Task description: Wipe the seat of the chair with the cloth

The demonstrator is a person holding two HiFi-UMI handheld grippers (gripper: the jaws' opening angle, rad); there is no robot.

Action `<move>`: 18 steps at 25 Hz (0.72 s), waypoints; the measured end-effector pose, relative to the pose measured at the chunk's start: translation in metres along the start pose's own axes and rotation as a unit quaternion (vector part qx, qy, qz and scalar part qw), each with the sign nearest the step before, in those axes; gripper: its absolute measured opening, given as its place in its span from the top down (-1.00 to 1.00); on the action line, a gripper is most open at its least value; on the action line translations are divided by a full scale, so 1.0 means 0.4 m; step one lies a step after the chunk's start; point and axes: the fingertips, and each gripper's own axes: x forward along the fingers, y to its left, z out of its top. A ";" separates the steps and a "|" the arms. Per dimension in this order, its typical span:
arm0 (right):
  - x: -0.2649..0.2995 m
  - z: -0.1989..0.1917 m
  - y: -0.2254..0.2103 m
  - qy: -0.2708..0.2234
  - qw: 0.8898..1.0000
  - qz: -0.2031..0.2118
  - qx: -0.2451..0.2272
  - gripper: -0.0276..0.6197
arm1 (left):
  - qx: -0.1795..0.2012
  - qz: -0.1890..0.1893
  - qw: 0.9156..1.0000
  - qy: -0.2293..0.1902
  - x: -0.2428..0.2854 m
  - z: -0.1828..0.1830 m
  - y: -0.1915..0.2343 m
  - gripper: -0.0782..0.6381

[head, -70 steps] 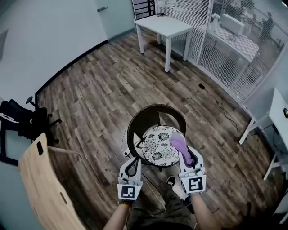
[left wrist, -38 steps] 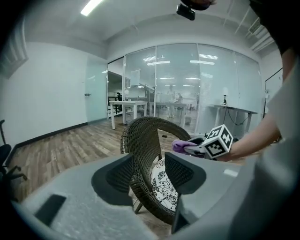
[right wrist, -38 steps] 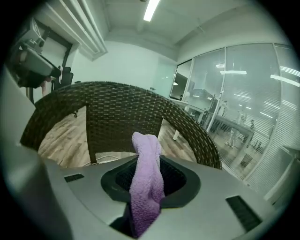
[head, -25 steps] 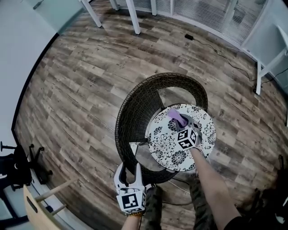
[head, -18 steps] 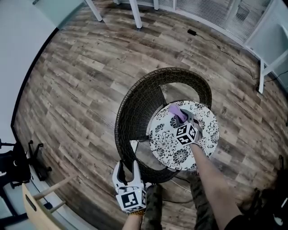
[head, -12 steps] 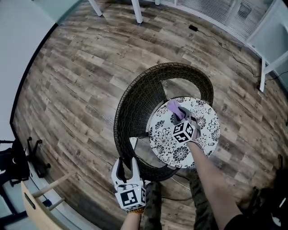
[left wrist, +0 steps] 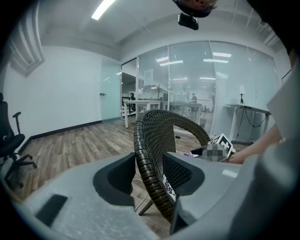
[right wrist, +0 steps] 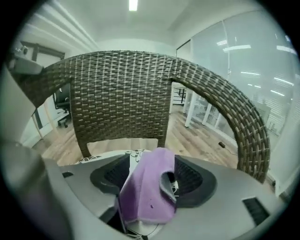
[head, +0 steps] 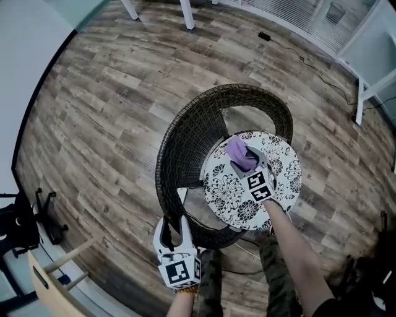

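Note:
A dark wicker chair (head: 179, 148) has a round black-and-white patterned seat (head: 226, 192). A purple cloth (head: 239, 152) lies bunched on the seat's far part. My right gripper (head: 245, 164) rests over it, and its jaws have just been opening. In the right gripper view the cloth (right wrist: 145, 192) sits loose between the wide jaws of the right gripper (right wrist: 151, 165), facing the chair back (right wrist: 126, 93). My left gripper (head: 174, 224) is at the chair's near rim. Its jaws have been closing, and in the left gripper view the left gripper (left wrist: 150, 171) clasps the wicker rim (left wrist: 145, 140).
Wood-plank floor surrounds the chair. White table legs (head: 185, 15) stand at the top, and a white desk leg (head: 371, 74) at the right. A cable with an adapter (head: 265, 37) lies on the floor. A black office chair (head: 15, 229) and a wooden chair (head: 49, 278) are at the lower left.
The right gripper's jaws have spread apart and let go of the cloth, which now lies wider on the seat. The right hand has drawn slightly back. The left gripper stays at the rim.

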 end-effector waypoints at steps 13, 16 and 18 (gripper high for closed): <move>0.083 -0.064 0.013 0.127 0.992 0.017 -0.002 0.74 | -0.006 -0.001 1.000 0.015 0.017 -0.030 -0.004 0.32; 0.068 -0.050 0.072 0.121 0.992 0.038 -0.020 0.75 | -0.011 0.002 1.000 0.018 0.017 -0.036 -0.003 0.32; 0.059 -0.051 0.131 0.119 0.990 0.062 -0.034 0.76 | -0.014 0.002 1.000 0.022 0.019 -0.042 -0.005 0.32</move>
